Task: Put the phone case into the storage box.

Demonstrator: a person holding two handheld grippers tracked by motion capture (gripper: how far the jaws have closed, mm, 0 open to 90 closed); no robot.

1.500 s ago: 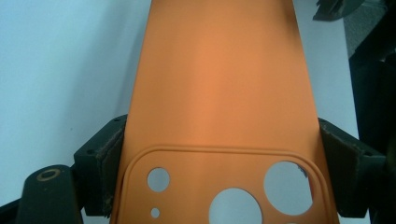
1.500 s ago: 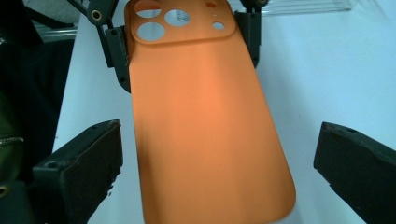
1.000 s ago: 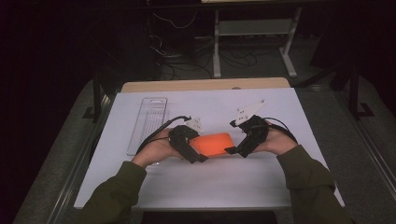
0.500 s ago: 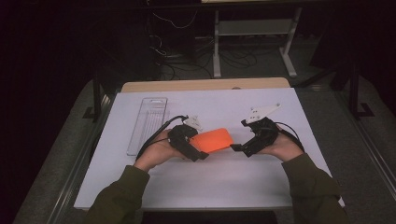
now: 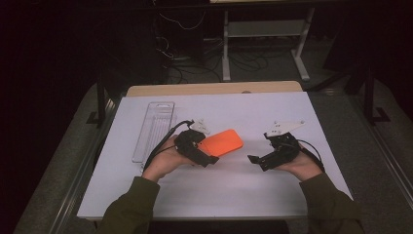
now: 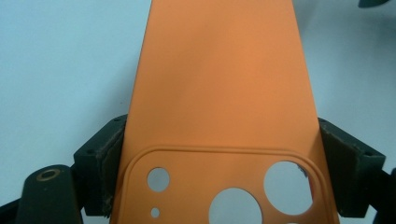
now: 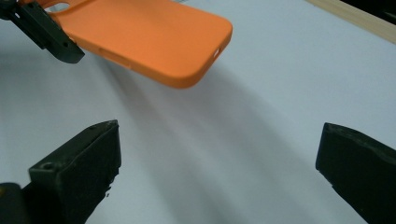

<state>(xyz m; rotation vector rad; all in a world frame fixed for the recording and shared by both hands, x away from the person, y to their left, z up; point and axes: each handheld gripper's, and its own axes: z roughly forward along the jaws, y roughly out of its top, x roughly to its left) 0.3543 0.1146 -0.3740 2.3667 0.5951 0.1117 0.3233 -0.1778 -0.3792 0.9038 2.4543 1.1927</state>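
Here the left gripper (image 5: 208, 157) jaws hide the orange phone case's (image 5: 222, 142) camera end.

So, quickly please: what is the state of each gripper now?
Left gripper: closed on the orange phone case, at its camera end.
Right gripper: open, empty, apart from the case.

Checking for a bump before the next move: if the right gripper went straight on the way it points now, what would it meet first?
Probably the orange phone case, held in the left gripper; the right gripper, jaws open, points at its free end, though depth is unclear.
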